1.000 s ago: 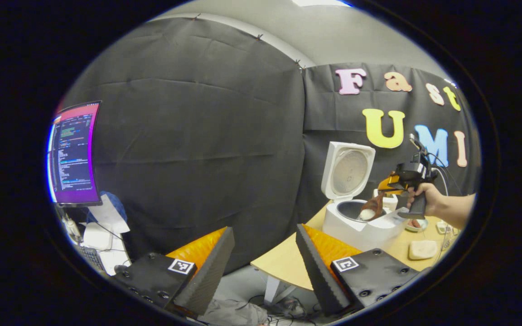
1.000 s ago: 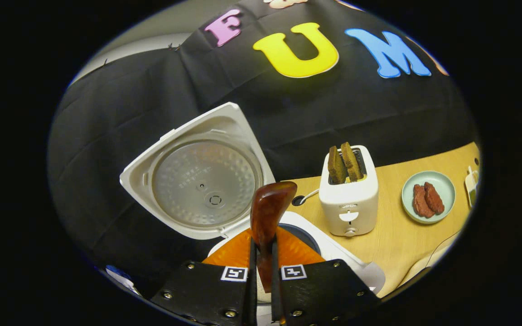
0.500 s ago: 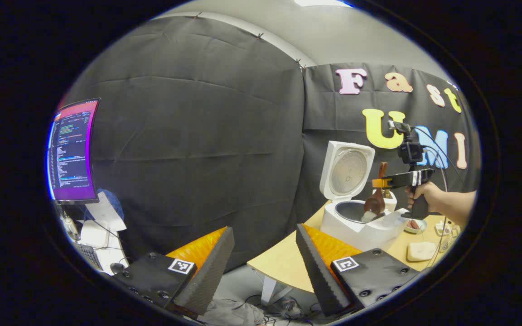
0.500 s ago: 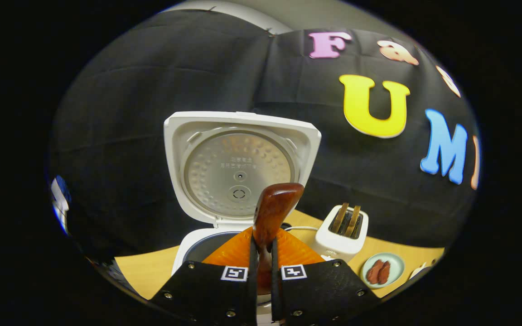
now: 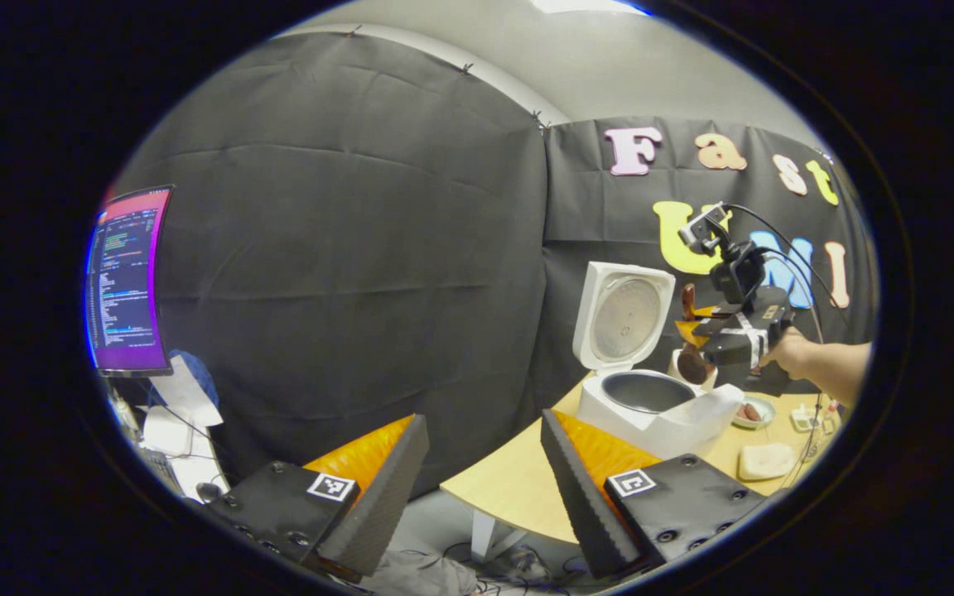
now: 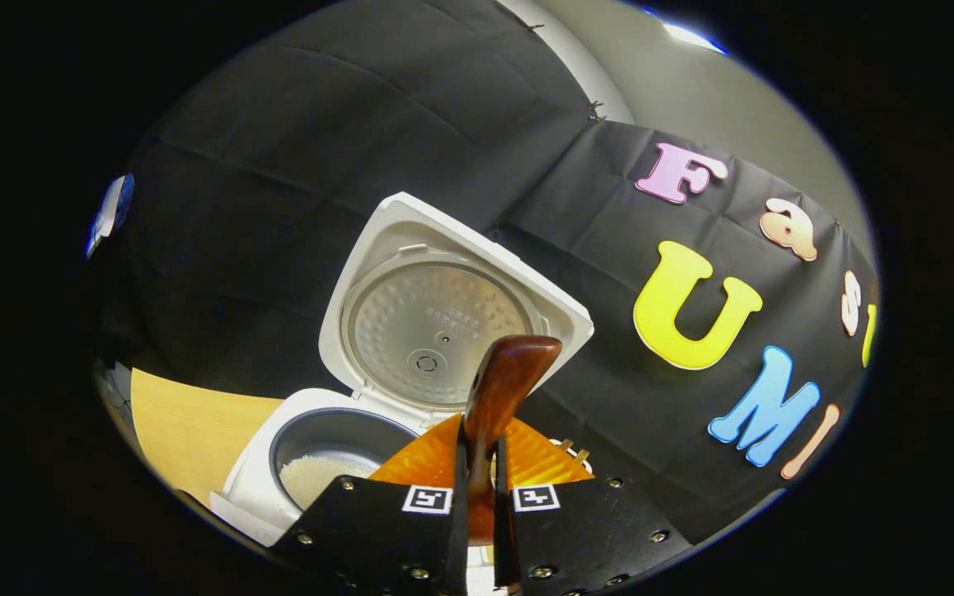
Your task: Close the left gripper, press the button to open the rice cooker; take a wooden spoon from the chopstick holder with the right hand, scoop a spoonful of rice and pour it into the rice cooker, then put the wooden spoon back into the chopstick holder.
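At lower centre of the right gripper view, we see the right gripper (image 6: 477, 488) pinching the wooden spoon (image 6: 503, 382); its bowl is hidden. The left gripper (image 5: 477, 472) is spread. The rice cooker (image 6: 411, 331) stands open, centre-left.

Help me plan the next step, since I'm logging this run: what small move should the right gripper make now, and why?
Probably carry the brown wooden spoon away from the white rice cooker toward its holder. White rice already lies in the cooker's open pot, the spoon's bowl looks empty and lifted beside it, and the right gripper is shut on the handle.
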`<state>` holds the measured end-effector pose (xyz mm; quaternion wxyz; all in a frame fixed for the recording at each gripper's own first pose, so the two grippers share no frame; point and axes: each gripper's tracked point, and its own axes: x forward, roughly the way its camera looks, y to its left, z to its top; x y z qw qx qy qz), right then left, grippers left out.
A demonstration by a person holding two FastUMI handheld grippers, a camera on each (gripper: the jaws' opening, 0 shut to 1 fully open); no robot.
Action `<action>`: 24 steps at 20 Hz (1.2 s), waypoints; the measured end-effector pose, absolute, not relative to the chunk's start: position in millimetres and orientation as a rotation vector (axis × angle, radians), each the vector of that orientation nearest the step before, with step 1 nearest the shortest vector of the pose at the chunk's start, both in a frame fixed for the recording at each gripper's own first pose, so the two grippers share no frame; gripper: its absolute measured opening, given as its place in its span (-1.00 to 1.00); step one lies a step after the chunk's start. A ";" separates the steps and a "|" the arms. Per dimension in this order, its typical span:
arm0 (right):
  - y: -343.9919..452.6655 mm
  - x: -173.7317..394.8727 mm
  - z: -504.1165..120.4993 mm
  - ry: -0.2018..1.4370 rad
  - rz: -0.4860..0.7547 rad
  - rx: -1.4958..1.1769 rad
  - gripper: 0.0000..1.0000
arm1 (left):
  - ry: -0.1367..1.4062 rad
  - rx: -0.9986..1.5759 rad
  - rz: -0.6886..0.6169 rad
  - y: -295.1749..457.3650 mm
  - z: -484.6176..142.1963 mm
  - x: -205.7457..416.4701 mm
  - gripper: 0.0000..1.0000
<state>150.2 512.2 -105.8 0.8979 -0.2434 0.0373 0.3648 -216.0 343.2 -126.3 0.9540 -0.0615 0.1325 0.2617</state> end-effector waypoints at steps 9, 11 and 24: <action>485.8 149.2 -84.4 0.354 0.778 0.135 -0.75 | 0.247 -0.118 0.491 341.7 -123.9 -211.2 0.90; 472.3 149.9 -80.8 0.397 0.761 0.275 -0.75 | 0.245 -0.103 0.474 340.5 -124.0 -208.7 0.84; 302.1 175.0 -67.7 0.338 0.543 0.292 -0.75 | 0.187 -0.095 0.295 292.7 -111.5 -167.5 0.97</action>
